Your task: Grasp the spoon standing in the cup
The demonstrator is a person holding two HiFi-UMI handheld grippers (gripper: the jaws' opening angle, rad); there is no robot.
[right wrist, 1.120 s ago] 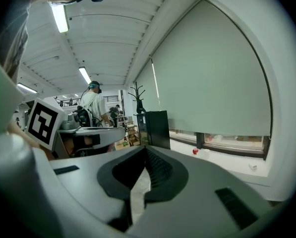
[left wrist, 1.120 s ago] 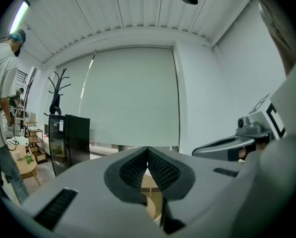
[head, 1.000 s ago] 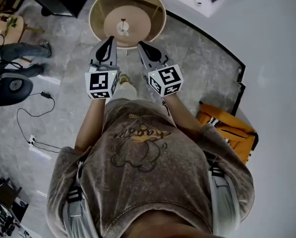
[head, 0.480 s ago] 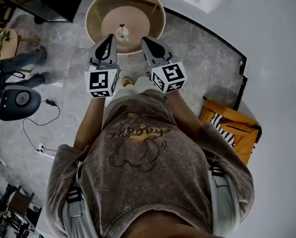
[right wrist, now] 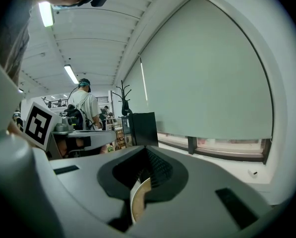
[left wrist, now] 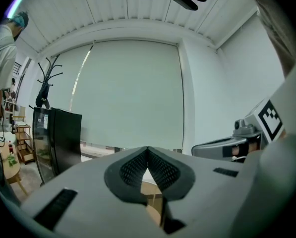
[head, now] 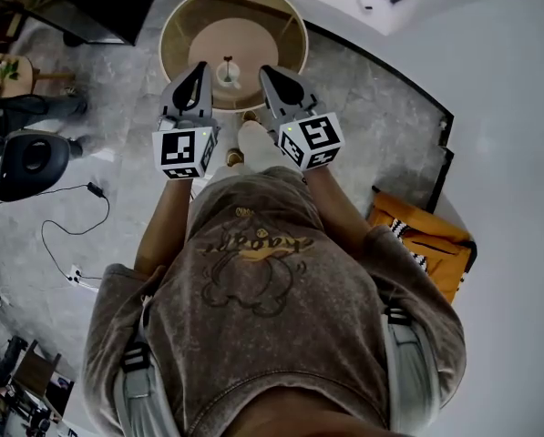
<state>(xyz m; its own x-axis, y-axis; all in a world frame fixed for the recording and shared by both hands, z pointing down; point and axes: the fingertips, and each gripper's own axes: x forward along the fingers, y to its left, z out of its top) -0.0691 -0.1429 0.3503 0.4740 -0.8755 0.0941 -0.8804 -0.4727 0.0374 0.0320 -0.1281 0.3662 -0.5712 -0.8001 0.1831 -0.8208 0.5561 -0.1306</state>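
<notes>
A small white cup [head: 227,72] with a dark spoon [head: 227,62] standing in it sits near the middle of a round tan table [head: 182,21] in the head view. My left gripper [head: 200,68] and right gripper [head: 266,71] are held side by side at the table's near edge, the cup between and just beyond their tips. Both are shut and hold nothing. In the left gripper view the left gripper [left wrist: 148,150] has its pads meeting at the tip; the right gripper [right wrist: 147,151] looks the same in its own view. Neither gripper view shows the cup.
An orange bag [head: 426,239] lies on the floor at the right by the white wall. A black round seat [head: 30,162] and a cable [head: 71,235] lie at the left. A black cabinet [left wrist: 56,143] stands beyond the table. Another person [right wrist: 86,108] stands far off.
The table and cup have come closer to the gripper tips as the person stepped forward. Both grippers stayed shut and side by side.
</notes>
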